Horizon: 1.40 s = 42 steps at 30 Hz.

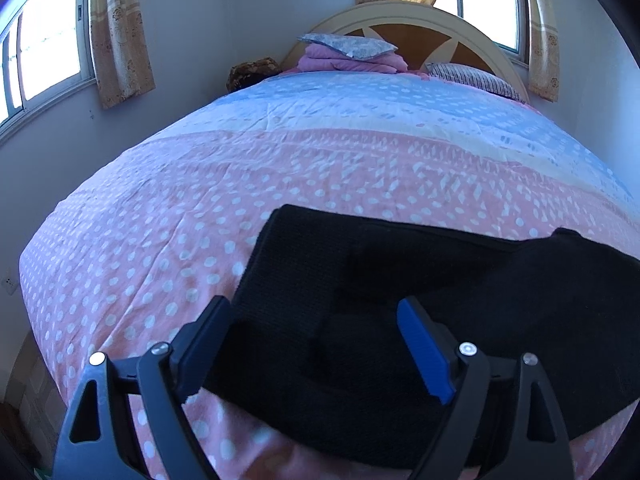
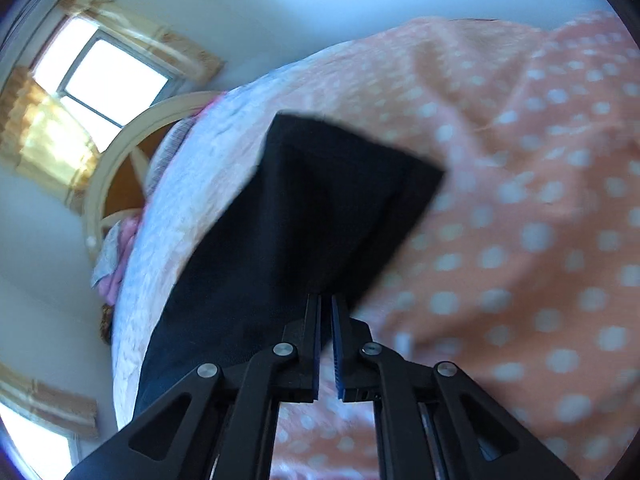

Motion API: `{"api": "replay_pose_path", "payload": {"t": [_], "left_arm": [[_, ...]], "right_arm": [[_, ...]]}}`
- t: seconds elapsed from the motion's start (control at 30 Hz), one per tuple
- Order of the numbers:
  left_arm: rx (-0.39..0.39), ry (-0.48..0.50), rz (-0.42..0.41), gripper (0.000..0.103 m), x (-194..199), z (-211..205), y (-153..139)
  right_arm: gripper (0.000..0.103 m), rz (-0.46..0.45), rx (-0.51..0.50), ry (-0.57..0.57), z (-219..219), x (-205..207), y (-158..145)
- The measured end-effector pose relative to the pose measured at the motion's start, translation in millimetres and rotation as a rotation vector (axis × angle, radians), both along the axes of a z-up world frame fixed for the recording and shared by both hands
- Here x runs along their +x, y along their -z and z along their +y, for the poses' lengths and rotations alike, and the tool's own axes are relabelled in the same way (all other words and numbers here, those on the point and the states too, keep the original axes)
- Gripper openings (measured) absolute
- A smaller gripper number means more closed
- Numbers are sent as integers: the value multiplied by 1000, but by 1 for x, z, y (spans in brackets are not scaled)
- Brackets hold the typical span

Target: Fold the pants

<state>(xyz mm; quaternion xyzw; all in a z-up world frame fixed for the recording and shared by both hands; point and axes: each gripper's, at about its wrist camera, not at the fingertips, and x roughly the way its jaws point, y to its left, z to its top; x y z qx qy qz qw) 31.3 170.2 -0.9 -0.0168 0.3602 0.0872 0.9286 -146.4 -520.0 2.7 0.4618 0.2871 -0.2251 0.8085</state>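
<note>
Black pants [image 1: 400, 264] lie flattened on the near part of the pink dotted bedspread [image 1: 168, 216]. My left gripper [image 1: 314, 308] hovers over their near left portion, wide open, one finger at the cloth's left edge and the blue-padded finger [image 1: 424, 348] above the fabric; nothing is pinched. In the blurred right wrist view the pants [image 2: 320, 200] stretch away from my right gripper [image 2: 326, 300], whose jaws are shut with the near edge of the black cloth running into the tips.
The bedspread [image 2: 520, 208] is rumpled to the right. At the head of the bed stand a curved headboard [image 1: 404, 20], a pillow on folded pink blankets [image 1: 348, 54] and a striped pillow [image 1: 476, 76]. Curtained windows [image 1: 48, 40] flank the bed.
</note>
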Motion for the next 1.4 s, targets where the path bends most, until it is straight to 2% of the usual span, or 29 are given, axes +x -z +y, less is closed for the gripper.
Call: {"api": "replay_pose_path", "payload": {"t": [0.07,0.1,0.17,0.2,0.3,0.37,0.53,0.63,0.73,0.83,0.93,0.97,1.07,1.2,1.27,1.3,1.33,1.37,1.4], "left_arm": [[-3,53,-28,88,-9,-13,-11],[-1,92,-45,88,-13,-23,-18],[2,201,-78,88,-19,-53,-31],[7,273,-100,88,-23,-74,-39],[1,435,-145,88,-33,-126,-53],[-19,529,-139,88,-36,-163,-55],[-149,674,-68,88,-41,-224,-51],[-154,686,-46,88,-41,-251,-43],[-168,697,5,88,-37,-271,-31],[-163,725,35,88,-41,-285,-20],[-97,716,67,88,-47,-297,-6],[-60,715,52,89,-51,-301,-5],[-12,755,44,89,-63,-305,-4],[-1,810,46,90,-71,-300,-3],[-8,829,48,90,-71,-296,-5],[-15,836,45,90,-73,-294,-6],[-36,840,43,90,-74,-290,-8],[-57,841,44,90,-74,-289,-9],[-88,841,44,90,-74,-286,-11]], "right_arm": [[6,-26,-80,114,-4,-26,-19],[6,-45,-150,159,-6,-37,-31],[6,-77,-245,146,-7,-41,-47],[6,-74,-262,122,-9,-38,-50],[6,-40,-247,30,-16,-14,-48],[6,-18,-227,-16,-19,2,-42],[6,-53,-197,27,-27,4,-32],[7,-41,-200,-7,-29,11,-33],[7,1,-268,-43,-30,24,-36],[10,46,-269,-66,-36,32,-31],[14,160,-247,-170,-36,54,-11],[13,179,-305,-183,-30,54,-14],[13,317,-360,-225,-22,56,-19],[14,380,-330,-224,-32,43,-18],[18,448,-389,-109,-28,33,-24],[18,428,-426,-85,-19,26,-29],[19,332,-426,-118,-5,20,-36],[19,214,-373,-173,9,15,-41],[26,96,-298,-233,23,10,-44]]}}
